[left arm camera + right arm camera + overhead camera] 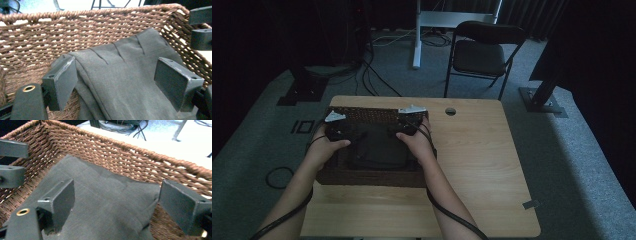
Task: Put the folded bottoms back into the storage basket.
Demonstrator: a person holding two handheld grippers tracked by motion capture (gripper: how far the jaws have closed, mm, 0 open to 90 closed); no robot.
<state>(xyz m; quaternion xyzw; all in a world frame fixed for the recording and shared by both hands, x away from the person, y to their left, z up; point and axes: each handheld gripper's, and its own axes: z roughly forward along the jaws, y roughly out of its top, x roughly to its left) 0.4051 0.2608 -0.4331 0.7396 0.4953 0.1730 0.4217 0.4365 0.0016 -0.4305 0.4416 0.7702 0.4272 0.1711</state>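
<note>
A light wooden table (482, 165) carries a brown wicker basket (362, 116), and a folded dark grey garment (379, 147) lies flat inside it. Both hands hover over it — the left gripper (117, 83) and right gripper (117, 203) each have jaws spread wide, gripping nothing.

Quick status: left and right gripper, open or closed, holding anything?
Left gripper: open, jaws wide apart above the folded grey cloth in the wicker basket, holding nothing.
Right gripper: open, over the same cloth, holding nothing.
</note>
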